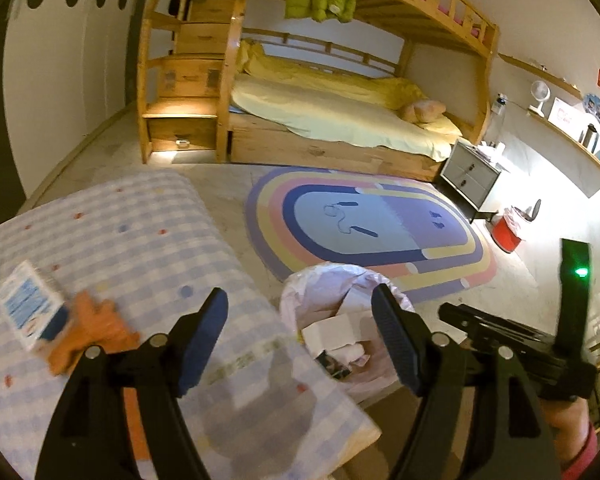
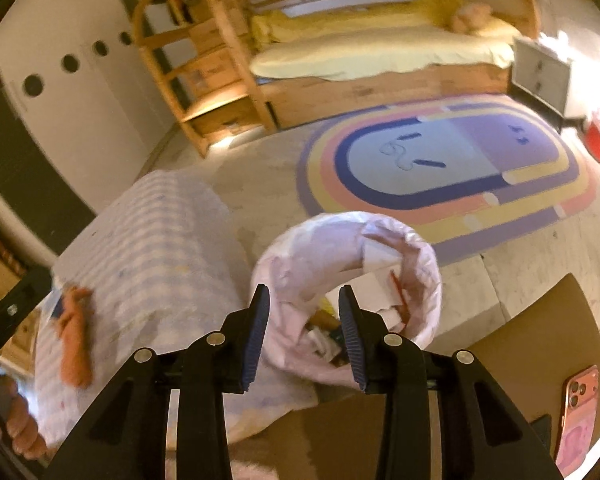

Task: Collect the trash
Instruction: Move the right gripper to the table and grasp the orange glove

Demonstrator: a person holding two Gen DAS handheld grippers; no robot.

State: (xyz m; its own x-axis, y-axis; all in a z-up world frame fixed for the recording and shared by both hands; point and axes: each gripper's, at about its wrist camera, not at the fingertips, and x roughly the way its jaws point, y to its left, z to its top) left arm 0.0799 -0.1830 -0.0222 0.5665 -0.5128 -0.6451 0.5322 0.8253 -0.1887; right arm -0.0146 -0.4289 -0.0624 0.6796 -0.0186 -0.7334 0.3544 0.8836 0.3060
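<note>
1. Bedroom, left wrist view: wooden bunk bed (image 1: 320,92) at top, oval rug (image 1: 372,228) mid-frame, checked tablecloth (image 1: 112,236) over a table at lower left. Left gripper (image 1: 300,336) has its jaws spread wide with nothing between them. White-lined trash bin (image 1: 332,304) sits lower centre, just beside the table edge, paper scraps inside. Blue-white packet (image 1: 32,304) and an orange item (image 1: 88,332) lie on the cloth at far left, blurred.
2. Right wrist view: same room, bin (image 2: 352,264) at centre, straight beyond the fingers. Right gripper (image 2: 303,336) is partly open and empty, above the bin's near rim. Pink phone (image 2: 580,408) lies on a brown surface at lower right.
3. Likely step: drop done, next pickup from the table.
4. Risks: the loose liner could snag on a finger and tip the bin; the packet may slide on the cloth, or the cloth may bunch up into the grip; the phone may be mistaken for trash.
</note>
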